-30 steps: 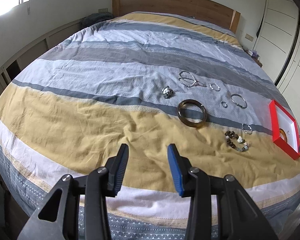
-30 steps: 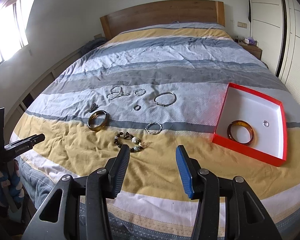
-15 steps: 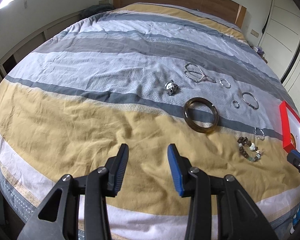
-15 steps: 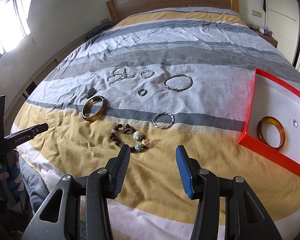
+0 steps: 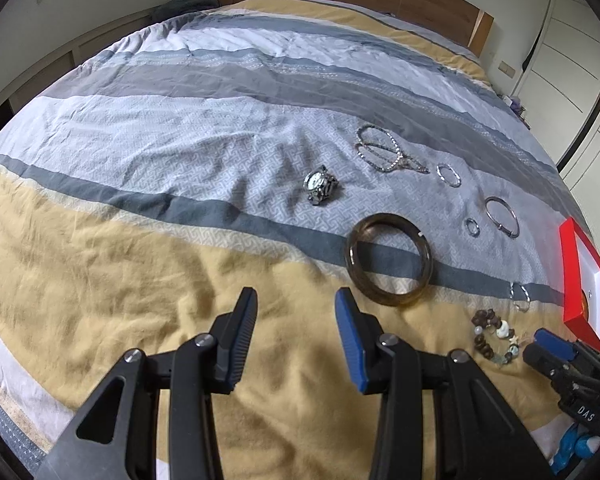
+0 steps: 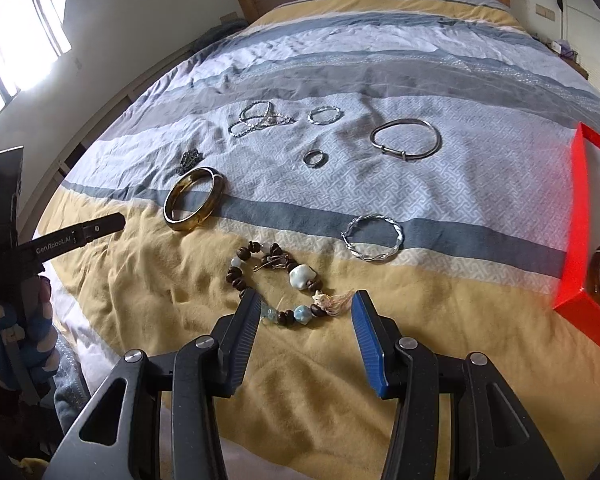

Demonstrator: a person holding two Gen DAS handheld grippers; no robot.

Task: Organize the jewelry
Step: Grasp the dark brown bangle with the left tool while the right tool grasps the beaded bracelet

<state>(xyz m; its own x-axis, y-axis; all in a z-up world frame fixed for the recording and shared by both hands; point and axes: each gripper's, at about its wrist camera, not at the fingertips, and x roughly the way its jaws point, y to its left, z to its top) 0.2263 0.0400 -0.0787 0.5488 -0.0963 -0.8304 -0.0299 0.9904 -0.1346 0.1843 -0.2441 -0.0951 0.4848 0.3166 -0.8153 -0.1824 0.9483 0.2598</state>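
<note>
Beaded bracelet (image 6: 283,285) now sits nearer the right gripper (image 6: 304,318), jaws spread wide.

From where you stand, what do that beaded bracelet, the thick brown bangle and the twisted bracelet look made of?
Beaded bracelet: dark matte beads, likely wood, mixed with glossy pale blue and white ones that look like glazed ceramic or stone. Thick brown bangle: translucent amber-brown with a shiny rim, perhaps resin, glass or horn. Twisted bracelet: bright silver-toned metal, judging by its sharp glints.
</note>
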